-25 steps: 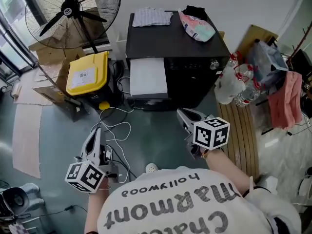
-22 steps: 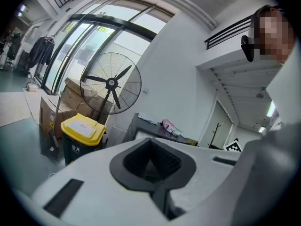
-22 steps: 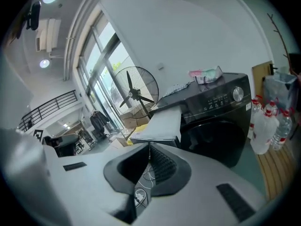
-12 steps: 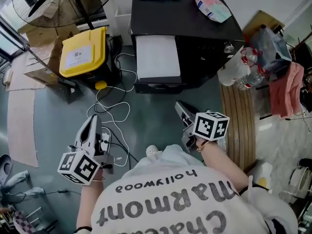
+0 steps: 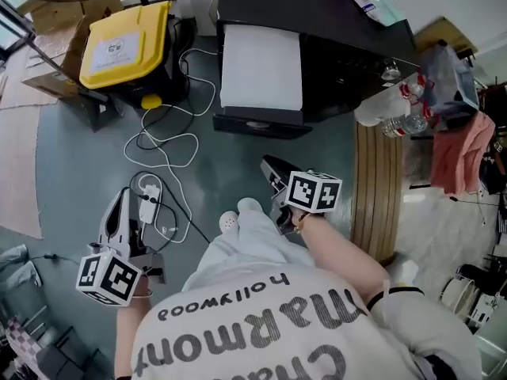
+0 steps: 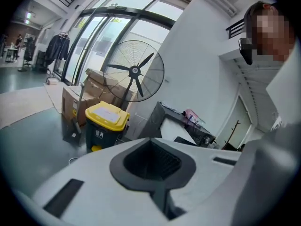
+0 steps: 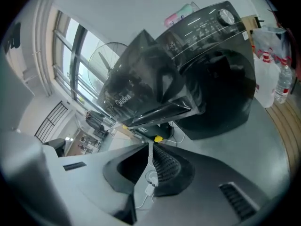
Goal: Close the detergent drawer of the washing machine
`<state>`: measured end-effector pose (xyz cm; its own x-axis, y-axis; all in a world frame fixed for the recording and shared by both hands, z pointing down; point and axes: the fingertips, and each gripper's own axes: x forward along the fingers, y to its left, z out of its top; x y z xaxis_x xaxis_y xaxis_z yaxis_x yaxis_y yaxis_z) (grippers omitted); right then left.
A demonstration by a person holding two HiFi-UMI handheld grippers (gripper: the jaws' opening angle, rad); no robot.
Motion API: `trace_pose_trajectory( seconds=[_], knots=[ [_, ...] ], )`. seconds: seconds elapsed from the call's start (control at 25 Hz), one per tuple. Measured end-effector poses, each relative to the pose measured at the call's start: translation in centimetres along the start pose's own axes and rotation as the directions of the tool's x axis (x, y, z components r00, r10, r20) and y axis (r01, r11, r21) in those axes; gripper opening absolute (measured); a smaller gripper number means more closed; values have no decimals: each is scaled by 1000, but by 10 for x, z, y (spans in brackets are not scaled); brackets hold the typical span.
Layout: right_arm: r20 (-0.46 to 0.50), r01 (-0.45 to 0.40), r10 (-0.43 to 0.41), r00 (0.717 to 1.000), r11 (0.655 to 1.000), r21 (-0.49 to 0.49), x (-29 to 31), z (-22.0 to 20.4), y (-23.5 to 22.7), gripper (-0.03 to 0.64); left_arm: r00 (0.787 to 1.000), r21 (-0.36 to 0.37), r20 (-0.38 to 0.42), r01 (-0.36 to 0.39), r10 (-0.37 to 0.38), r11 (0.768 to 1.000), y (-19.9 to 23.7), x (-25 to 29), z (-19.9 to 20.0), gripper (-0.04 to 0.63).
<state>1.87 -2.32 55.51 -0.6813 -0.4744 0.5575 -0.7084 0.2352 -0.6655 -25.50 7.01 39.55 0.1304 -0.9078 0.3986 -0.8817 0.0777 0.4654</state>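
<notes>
The black washing machine [image 5: 348,46] stands at the top of the head view. Its detergent drawer [image 5: 261,66] sticks out toward me, with a pale, shiny top. In the right gripper view the drawer [image 7: 141,88] juts from the machine's left side with a brand name on its front. My right gripper [image 5: 273,171] hangs over the floor just short of the drawer's front, shut and empty. My left gripper [image 5: 119,208] is farther back at the left, low over the cables, with its jaws together and nothing in them. The left gripper view shows the machine [image 6: 188,131] far ahead.
A yellow-lidded bin [image 5: 127,42] stands left of the machine, with white cables and a power strip [image 5: 150,200] on the floor before it. Bagged plastic bottles [image 5: 388,113] and a wooden board [image 5: 376,188] lie to the right. A standing fan [image 6: 135,71] and cardboard boxes are behind the bin.
Both grippers have sunk toward the floor and stayed shut. The head view has tipped down, so the machine has slid toward the top edge and the fan has left the picture.
</notes>
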Motion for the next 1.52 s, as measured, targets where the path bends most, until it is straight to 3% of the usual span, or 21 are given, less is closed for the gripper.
trace_pose_trajectory(
  seconds=[0.2, 0.28, 0.32, 0.44, 0.56, 0.8, 0.92, 1.52],
  knots=[
    [-38, -29, 27, 999, 998, -56, 21, -2, 1, 52, 997, -60, 5, -82, 83, 995, 17, -13, -13, 8],
    [-46, -45, 42, 998, 998, -52, 26, -1, 2, 134, 995, -69, 5, -102, 103, 992, 18, -17, -18, 8],
    [-44, -47, 46, 998, 998, -45, 28, -1, 2, 138, 994, -71, 5, -109, 110, 991, 19, -19, -19, 8],
    [12, -33, 33, 999, 999, 6, 32, 8, -5, 138, 992, -77, 4, -124, 125, 989, 18, -20, -21, 8],
    [97, -28, 17, 995, 993, 118, 35, 19, -17, 138, 991, -71, 3, -134, 135, 988, 13, -24, -24, 8],
    [174, -100, 55, 983, 960, 261, 39, 27, -20, 138, 988, -63, 4, -156, 156, 986, 5, -28, -28, 8],
    [176, -144, 97, 980, 950, 276, 41, 25, -15, 161, 986, -53, 5, -164, 164, 985, 1, -30, -28, 8],
    [234, -232, 157, 960, 911, 340, 47, 40, -14, 146, 984, -45, 2, -180, 180, 983, -3, -31, -26, 8]
  ],
)
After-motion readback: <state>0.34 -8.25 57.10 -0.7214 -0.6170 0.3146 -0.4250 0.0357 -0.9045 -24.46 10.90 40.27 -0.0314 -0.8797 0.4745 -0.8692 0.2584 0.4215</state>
